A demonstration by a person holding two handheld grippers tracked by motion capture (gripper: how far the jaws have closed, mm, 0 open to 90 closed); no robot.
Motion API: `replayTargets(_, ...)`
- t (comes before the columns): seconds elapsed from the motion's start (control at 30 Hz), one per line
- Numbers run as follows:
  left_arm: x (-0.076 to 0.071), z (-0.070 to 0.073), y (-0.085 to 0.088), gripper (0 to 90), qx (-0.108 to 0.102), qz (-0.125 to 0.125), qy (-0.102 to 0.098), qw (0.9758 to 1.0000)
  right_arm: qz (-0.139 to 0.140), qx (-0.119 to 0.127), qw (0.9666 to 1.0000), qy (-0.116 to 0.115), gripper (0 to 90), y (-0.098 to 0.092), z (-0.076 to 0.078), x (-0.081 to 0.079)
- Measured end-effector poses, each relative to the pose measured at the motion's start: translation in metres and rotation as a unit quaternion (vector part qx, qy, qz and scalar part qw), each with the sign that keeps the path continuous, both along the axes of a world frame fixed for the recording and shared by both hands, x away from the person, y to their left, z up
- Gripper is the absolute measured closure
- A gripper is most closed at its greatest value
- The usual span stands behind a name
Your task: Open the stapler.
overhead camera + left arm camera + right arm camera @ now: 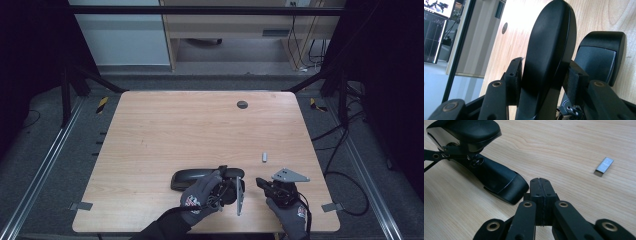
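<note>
A black stapler (192, 178) lies near the table's front edge, hinged open. Its curved top arm (549, 50) stands up away from the base (599, 57), and my left gripper (542, 75) is shut on that arm, one pad pressing each side. In the high view the left gripper (227, 182) sits at the stapler's right end under a gloved hand. My right gripper (540, 183) is shut with nothing between its jaws, hovering just right of the stapler base (496, 180). A small metal strip of staples (604, 165) lies on the wood beyond it, also in the high view as the staple strip (264, 157).
The wooden table (200, 120) has a round cable grommet (242, 104) near its far edge. Metal frame rails and cables run along the floor on both sides. A desk stands beyond the table.
</note>
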State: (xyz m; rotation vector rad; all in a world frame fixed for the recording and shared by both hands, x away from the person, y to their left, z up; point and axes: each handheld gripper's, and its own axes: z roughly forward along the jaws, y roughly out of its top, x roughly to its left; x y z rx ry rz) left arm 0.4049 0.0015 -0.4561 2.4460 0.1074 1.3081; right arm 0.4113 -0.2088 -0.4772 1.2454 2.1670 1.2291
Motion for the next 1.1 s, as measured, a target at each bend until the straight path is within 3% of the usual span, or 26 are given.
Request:
replayTargets(0.27, -0.001, -0.001, 0.000, 53.9, -0.001, 0.002, -0.003, 1.0000, 0.008, 0.004, 1.0000, 0.003, 90.0, 0.008, -0.001, 0.002)
replayTargets(0.7, -0.002, -0.002, -0.001, 54.5, 0.006, 0.002, -0.011, 0.9999, 0.011, 0.015, 0.9994, 0.031, 90.0, 0.021, -0.005, 0.007)
replayTargets(1.1, -0.002, -0.002, -0.001, 54.4, 0.002, 0.003, -0.009, 1.0000, 0.033, 0.002, 0.9990, 0.031, 90.0, 0.041, -0.014, 0.009)
